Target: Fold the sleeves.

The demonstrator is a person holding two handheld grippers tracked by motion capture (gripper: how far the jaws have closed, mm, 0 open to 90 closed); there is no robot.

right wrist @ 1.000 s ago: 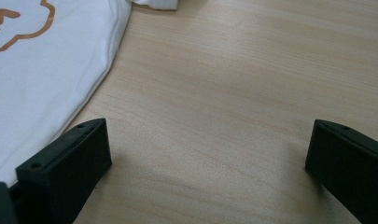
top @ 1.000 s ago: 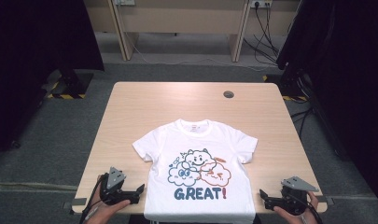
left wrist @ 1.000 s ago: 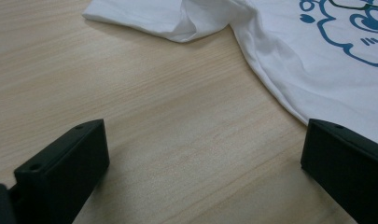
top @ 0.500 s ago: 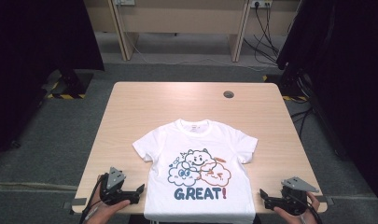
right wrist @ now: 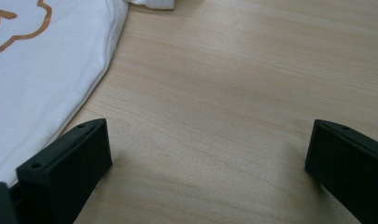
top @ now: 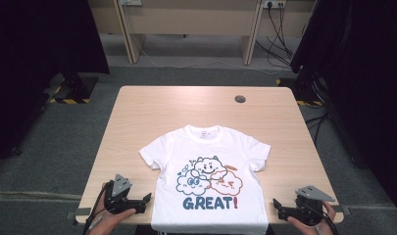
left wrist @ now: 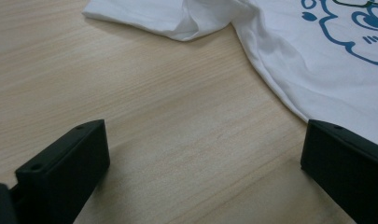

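The T-shirt (top: 209, 183) lies flat and face up on the worktop (top: 152, 110), nearer the front edge than the back edge and roughly midway between the left and right edges; the collar points toward the back edge, and the hem reaches the front edge and appears to hang slightly over it.

The left tongs (top: 139, 203) rest at the front left corner, just beside the shirt's lower side seam, jaws spread wide and empty; the right tongs (top: 279, 209) rest at the front right corner, just beside the opposite seam, jaws likewise spread wide and empty.

Handling judgement: the shirt is light, soft and limp; it will sag and fold wherever it is unsupported, and one layer is likely to slide over the other on the smooth wood; breakage is no concern, but a careless pinch may drag the whole garment or wrinkle the print.

Recommended hold: the side seams near the hem, or the sleeve edge (left wrist: 177, 28), where doubled fabric gives a firmer bite; slide one jaw under the edge and close on both layers.
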